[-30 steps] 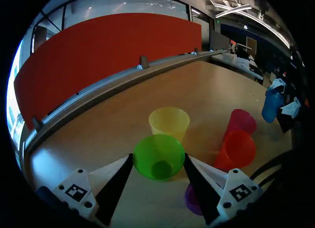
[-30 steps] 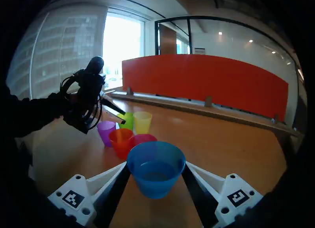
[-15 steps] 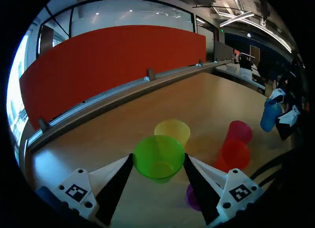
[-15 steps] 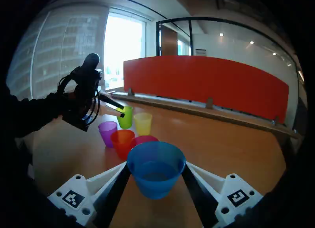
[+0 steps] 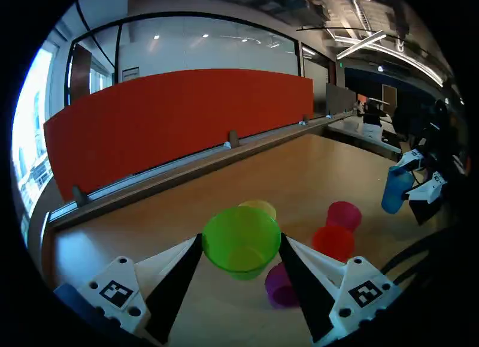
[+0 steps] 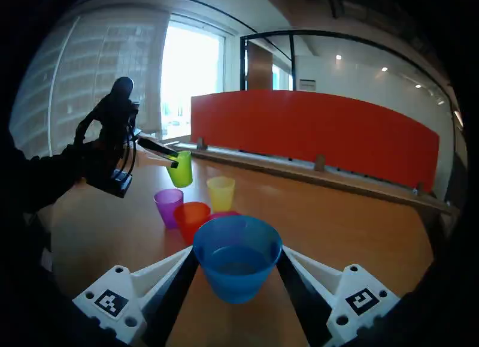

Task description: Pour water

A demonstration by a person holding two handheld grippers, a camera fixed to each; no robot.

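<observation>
Since a second ago the green cup (image 5: 241,251) has risen off the table (image 5: 299,167) and now hangs in the air, clenched between the fingers of the left gripper (image 5: 240,240). In the right gripper view it sits higher than the cups left standing and leans a little. The right gripper (image 6: 236,251) has not moved; its jaws grasp the blue cup (image 6: 237,269), which stands upright with water low inside. Four cups stand close together on the wood. The green cup's rim covers the yellow cup (image 5: 258,205) but for its far edge, and a finger cuts off one side of the purple cup (image 5: 277,284). The orange cup (image 5: 333,242) and pink cup (image 5: 343,215) stand clear in the left gripper view, while in the right gripper view the blue rim hides most of the pink one. A dark sleeve (image 6: 42,179) carries the left gripper; the hand is hard to make out.
</observation>
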